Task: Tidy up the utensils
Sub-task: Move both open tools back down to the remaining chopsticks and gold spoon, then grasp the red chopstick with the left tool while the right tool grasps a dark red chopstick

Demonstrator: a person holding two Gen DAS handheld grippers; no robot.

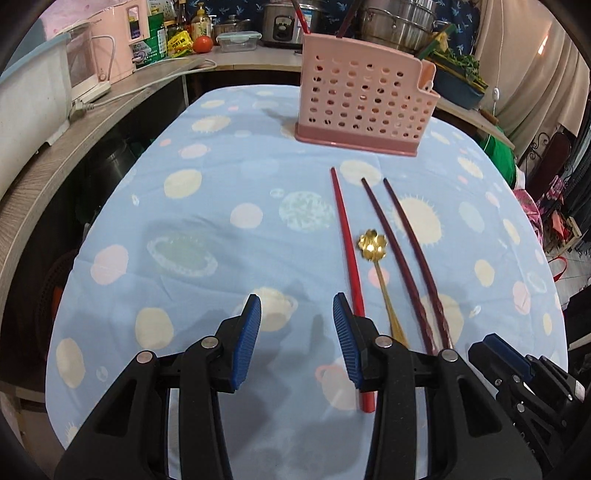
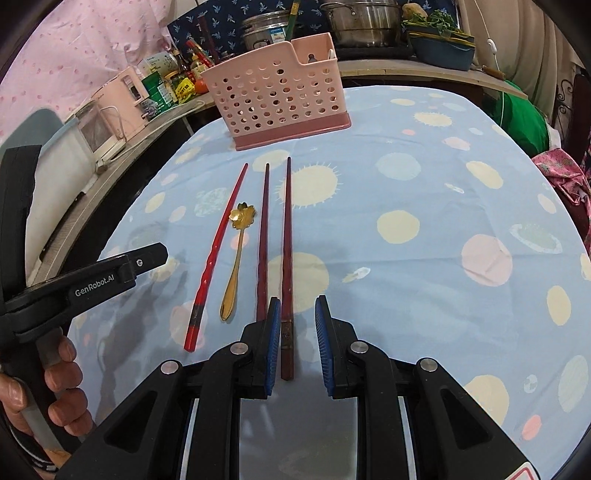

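Observation:
A pink perforated utensil holder (image 1: 364,99) (image 2: 277,96) stands at the far side of the table with chopsticks in it. On the cloth lie a red chopstick (image 1: 347,251) (image 2: 218,251), a gold flower-bowl spoon (image 1: 373,247) (image 2: 236,254) and two dark maroon chopsticks (image 1: 402,258) (image 2: 286,236). My left gripper (image 1: 297,310) is open and empty, just left of the red chopstick's near end. My right gripper (image 2: 297,310) is open, its fingers on either side of the near end of the rightmost maroon chopstick, not closed on it.
The table (image 2: 424,229) has a blue cloth with pastel dots. A counter (image 1: 92,122) on the left holds a pink appliance, bottles and a tomato. Steel pots (image 1: 399,22) and a blue bowl of greens (image 2: 439,44) stand behind. The left gripper's body (image 2: 92,280) shows in the right wrist view.

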